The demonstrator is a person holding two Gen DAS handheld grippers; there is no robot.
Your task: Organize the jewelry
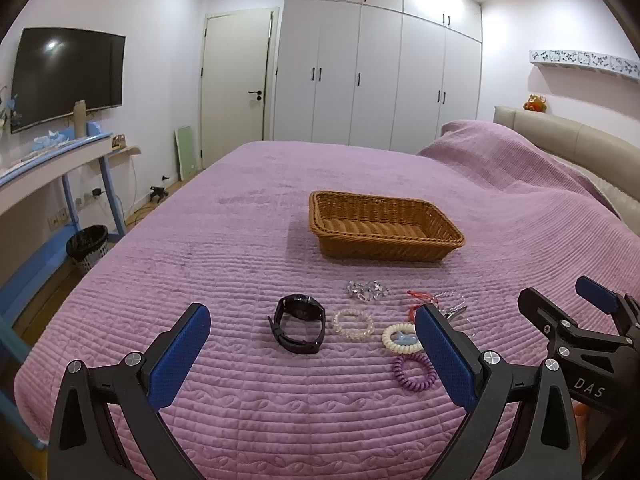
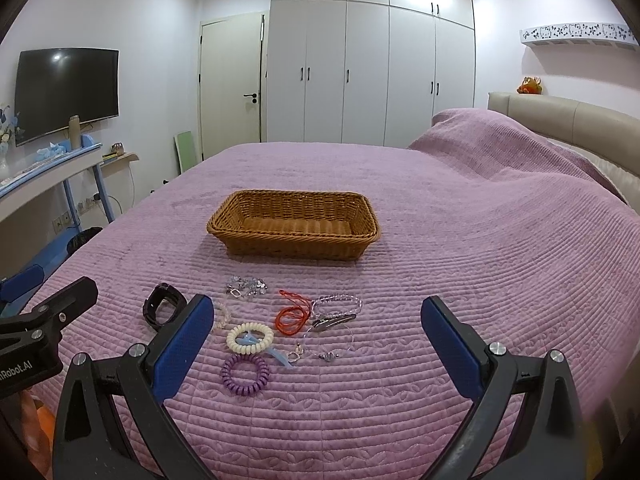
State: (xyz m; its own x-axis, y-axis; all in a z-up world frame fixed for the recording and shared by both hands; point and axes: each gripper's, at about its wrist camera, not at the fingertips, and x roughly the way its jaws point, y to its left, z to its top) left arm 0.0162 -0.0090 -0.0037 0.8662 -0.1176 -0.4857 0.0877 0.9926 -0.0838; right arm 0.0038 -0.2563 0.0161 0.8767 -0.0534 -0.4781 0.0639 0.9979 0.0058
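Note:
A brown wicker basket [image 1: 384, 226] [image 2: 294, 226] stands empty on the purple bedspread. In front of it lie a black watch [image 1: 299, 324] [image 2: 162, 309], a clear bead bracelet [image 1: 354, 324], a crystal piece [image 1: 367, 291] [image 2: 246, 286], a cream coil hair tie [image 1: 402, 338] [image 2: 250, 337], a purple coil hair tie [image 1: 414, 372] [image 2: 245, 374], a red cord [image 2: 290, 312], a hair clip [image 2: 334, 321] and a thin charm bracelet [image 2: 329, 346]. My left gripper [image 1: 312, 350] is open above the watch side. My right gripper [image 2: 318, 344] is open above the jewelry, empty.
The bed [image 2: 460, 260] fills the view, with a beige headboard [image 2: 560, 120] at the right. A blue desk [image 1: 60, 160], a wall TV [image 1: 68, 76] and a black bin [image 1: 88, 246] stand at the left. White wardrobes [image 2: 368, 72] and a door [image 2: 230, 84] are behind.

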